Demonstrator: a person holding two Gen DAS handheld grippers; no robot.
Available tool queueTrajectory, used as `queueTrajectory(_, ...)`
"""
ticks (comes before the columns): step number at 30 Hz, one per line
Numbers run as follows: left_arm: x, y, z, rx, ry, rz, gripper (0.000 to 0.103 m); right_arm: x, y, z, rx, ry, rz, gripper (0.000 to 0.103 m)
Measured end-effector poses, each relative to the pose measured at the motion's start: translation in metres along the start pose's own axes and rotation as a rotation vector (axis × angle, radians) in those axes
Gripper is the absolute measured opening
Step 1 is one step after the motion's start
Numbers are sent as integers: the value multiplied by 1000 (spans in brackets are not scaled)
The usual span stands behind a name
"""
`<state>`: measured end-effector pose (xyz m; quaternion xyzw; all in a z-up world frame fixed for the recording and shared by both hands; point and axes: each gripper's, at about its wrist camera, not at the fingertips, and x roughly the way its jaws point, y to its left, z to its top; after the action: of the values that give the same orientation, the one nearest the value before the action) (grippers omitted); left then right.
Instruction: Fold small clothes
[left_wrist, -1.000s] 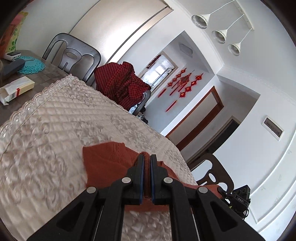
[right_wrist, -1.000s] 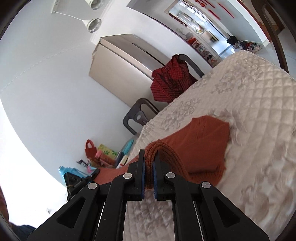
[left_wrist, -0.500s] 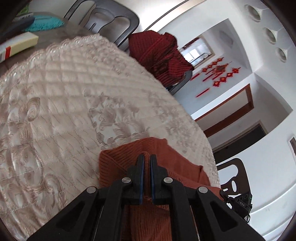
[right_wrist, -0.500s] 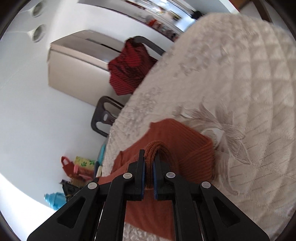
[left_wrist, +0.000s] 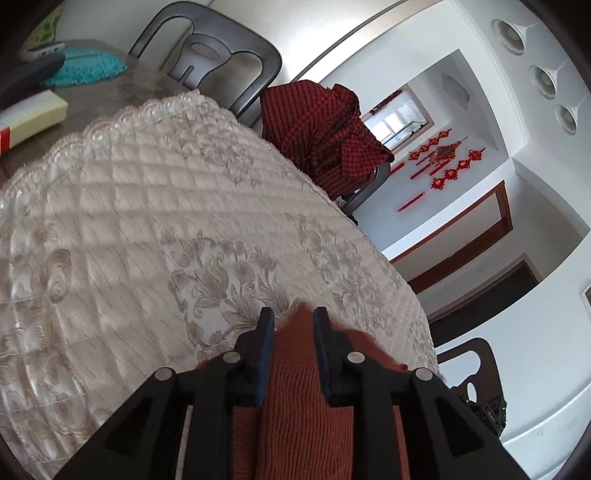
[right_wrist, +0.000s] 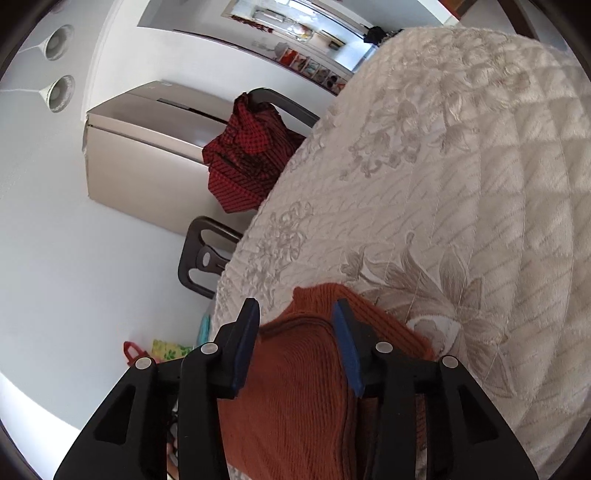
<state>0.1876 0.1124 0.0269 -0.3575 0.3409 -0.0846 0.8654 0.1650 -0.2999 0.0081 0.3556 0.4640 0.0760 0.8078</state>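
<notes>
The rust knit (left_wrist: 299, 406) lies folded on the quilted cloth (left_wrist: 147, 221), under both grippers. The left gripper (left_wrist: 293, 317) and right gripper (right_wrist: 295, 306) have just been opening, pads apart, knit released between them

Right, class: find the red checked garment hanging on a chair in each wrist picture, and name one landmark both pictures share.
Left wrist view: the red checked garment hangs on a chair beyond the far edge of the quilted cloth, upper middle.
Right wrist view: the same garment hangs left of centre, in front of the fridge.
Shared landmark: the orange knitted garment lying between the fingers at the bottom of each picture.
</notes>
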Motion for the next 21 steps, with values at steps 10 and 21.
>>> queueTrajectory(10, -30, -27, -57, 204, 93, -24, 24, -18, 34, -34, -263, 41, -105, 42)
queueTrajectory(21, -46, -82, -128, 467, 143, -7, 24, -31, 63, -125, -593, 151, -250, 33)
